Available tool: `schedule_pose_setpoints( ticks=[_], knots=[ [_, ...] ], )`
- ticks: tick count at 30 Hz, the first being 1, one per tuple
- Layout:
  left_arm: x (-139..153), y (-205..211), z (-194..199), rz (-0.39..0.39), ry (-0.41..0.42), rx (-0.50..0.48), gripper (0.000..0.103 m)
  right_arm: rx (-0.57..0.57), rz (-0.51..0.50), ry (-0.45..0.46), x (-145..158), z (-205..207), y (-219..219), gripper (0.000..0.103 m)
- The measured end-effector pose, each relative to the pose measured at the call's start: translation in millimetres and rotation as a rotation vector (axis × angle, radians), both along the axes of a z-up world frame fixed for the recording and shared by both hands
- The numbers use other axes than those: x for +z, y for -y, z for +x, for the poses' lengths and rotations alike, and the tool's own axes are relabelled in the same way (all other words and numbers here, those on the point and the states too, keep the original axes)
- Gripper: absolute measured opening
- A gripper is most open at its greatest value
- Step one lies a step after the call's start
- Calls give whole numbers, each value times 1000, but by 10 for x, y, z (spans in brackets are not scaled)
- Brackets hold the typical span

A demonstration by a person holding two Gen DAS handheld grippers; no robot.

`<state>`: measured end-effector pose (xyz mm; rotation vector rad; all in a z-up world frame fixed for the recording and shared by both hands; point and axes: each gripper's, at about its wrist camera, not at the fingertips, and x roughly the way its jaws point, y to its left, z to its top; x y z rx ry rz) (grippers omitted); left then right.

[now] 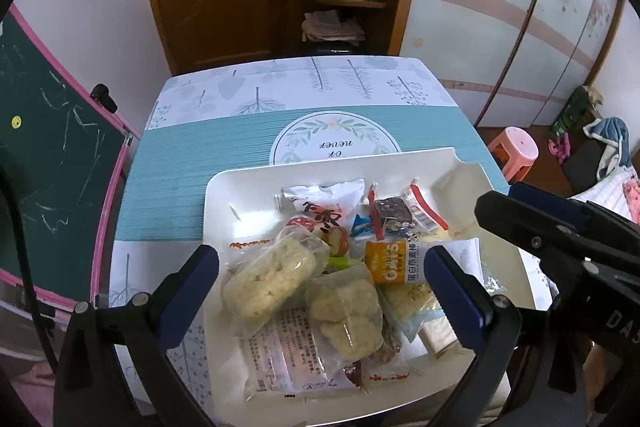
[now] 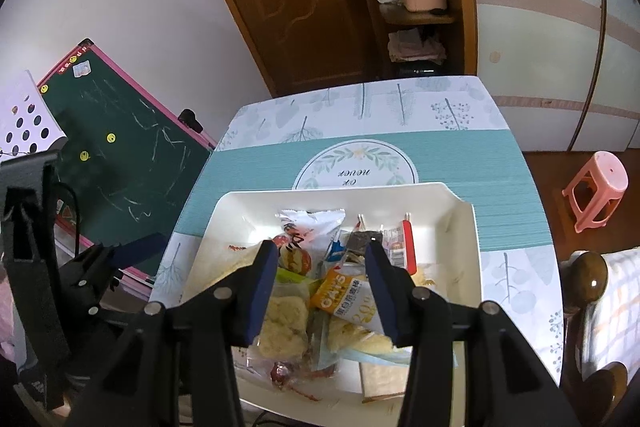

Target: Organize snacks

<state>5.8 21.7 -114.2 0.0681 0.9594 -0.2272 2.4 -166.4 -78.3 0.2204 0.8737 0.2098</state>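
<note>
A white tray on the table holds a pile of wrapped snacks. Among them are a pale puffed-rice cake in clear wrap, an orange OATS bar and a white-and-red packet. My left gripper hovers over the near part of the pile, open wide, with nothing touching its pads. My right gripper hangs above the same pile, jaws partly apart. The OATS bar and a rice cake lie below the gap, and its pads press on nothing. One right finger shows over the tray's right side.
The tray sits on a teal and white leaf-print table cover. A green chalkboard with a pink frame leans at the left. A pink stool stands on the floor at the right. Door and shelves rise behind the table.
</note>
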Motion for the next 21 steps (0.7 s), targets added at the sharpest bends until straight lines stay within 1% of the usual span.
schedule_pose_setpoints(
  ticks=[5, 11, 14, 17, 21],
  knots=[
    [95, -90, -66, -5, 9, 31, 102, -2, -22, 18, 112, -67, -66, 46],
    [283, -196, -184, 25, 37, 89, 102, -18, -41, 48, 242, -162, -131, 47],
    [345, -256, -225, 33, 34, 111, 102, -33, -52, 64, 302, -215, -161, 53],
    [390, -302, -275, 34, 35, 135, 102, -49, -83, 87, 363, -267, -192, 58],
    [452, -329, -329, 54, 57, 160, 102, -63, -84, 96, 408, -320, -210, 60]
  ],
)
